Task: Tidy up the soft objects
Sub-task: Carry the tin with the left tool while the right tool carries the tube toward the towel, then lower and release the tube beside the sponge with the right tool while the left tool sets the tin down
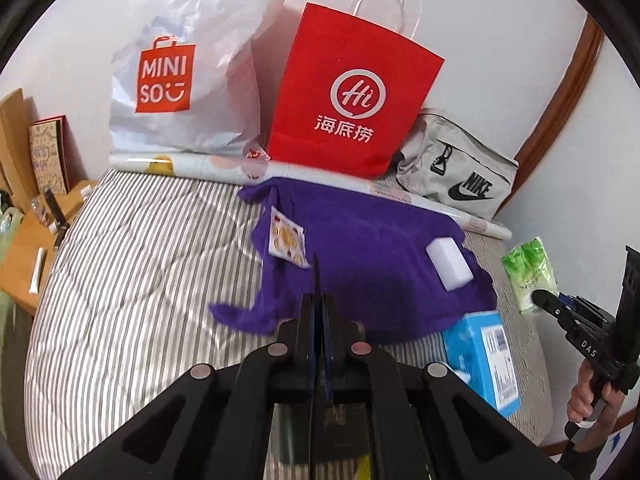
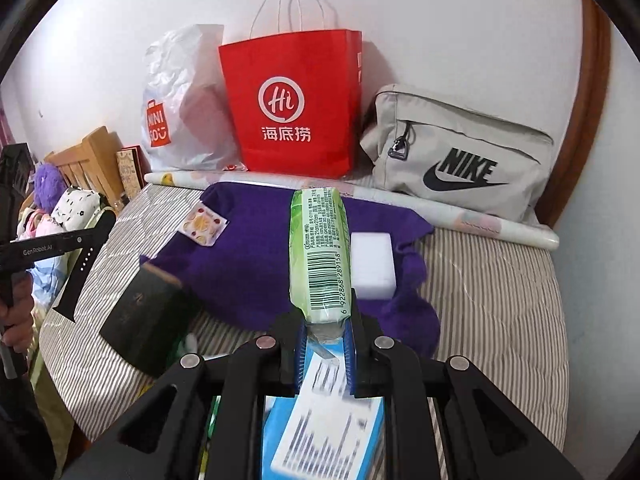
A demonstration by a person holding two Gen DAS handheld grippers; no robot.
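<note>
A purple cloth [image 1: 360, 264] lies spread on the striped bed, also in the right wrist view [image 2: 256, 248]. On it lie a white sponge block [image 1: 450, 264] [image 2: 373, 266] and a small patterned packet [image 1: 287, 242] [image 2: 203, 225]. My right gripper [image 2: 325, 328] is shut on a green tissue pack [image 2: 320, 256] and holds it above the bed; the pack also shows in the left wrist view [image 1: 530, 274]. My left gripper [image 1: 320, 308] is shut and empty, just before the cloth's near edge.
A white MINISO bag [image 1: 180, 76], a red paper bag [image 1: 348, 100] and a grey Nike bag [image 1: 456, 168] stand against the wall behind a paper roll [image 1: 280, 168]. A blue box [image 1: 486, 364] and a dark box [image 2: 140, 320] lie on the bed. A wooden side table [image 1: 24, 256] stands left.
</note>
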